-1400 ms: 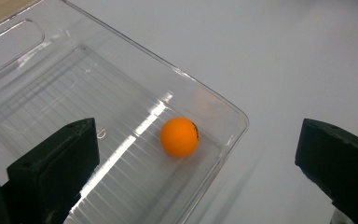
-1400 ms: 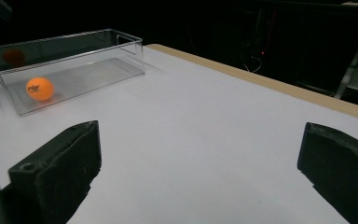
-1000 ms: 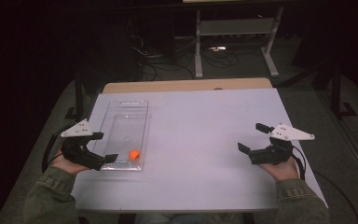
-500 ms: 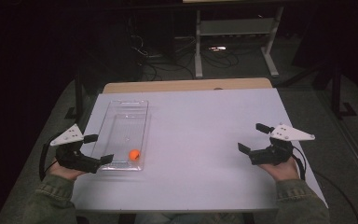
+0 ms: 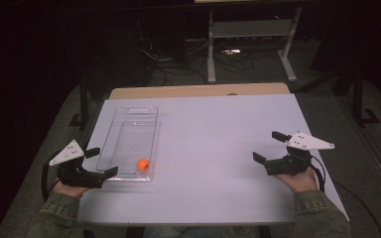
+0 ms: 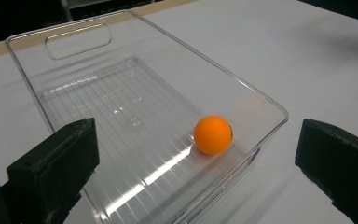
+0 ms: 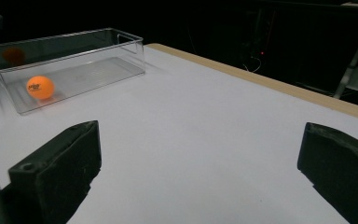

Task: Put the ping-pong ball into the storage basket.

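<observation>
Nearest the person, two forearms in olive-green sleeves (image 5: 54, 220) are coming in over the front edge of the white rectangular worktop (image 5: 213, 144). The left gripper (image 5: 101, 162) is sitting at the worktop's front-left corner with its black jaws spread wide and holding nothing; in the left gripper view the jaws are standing to either side of the near end of the clear plastic rectangular tray (image 6: 261, 100) (not touching it, as far as can be told). The right gripper (image 5: 269, 146) is resting at the front-right, well apart from the tray, its jaws likewise spread wide and holding nothing.

Just beyond the left gripper, the small orange ball (image 5: 142, 164) is lying inside the tray, on its ribbed floor, near the end wall closest to the person and toward the tray's right side. The right gripper view is showing dark print on the ball (image 7: 40, 87).

Farther off, the tray is running lengthwise away from the person, with a handle slot (image 6: 78, 39) in its far end wall. Past the worktop's far wooden edge (image 5: 198, 90), a white metal frame (image 5: 248, 37) is standing on the dark floor.
</observation>
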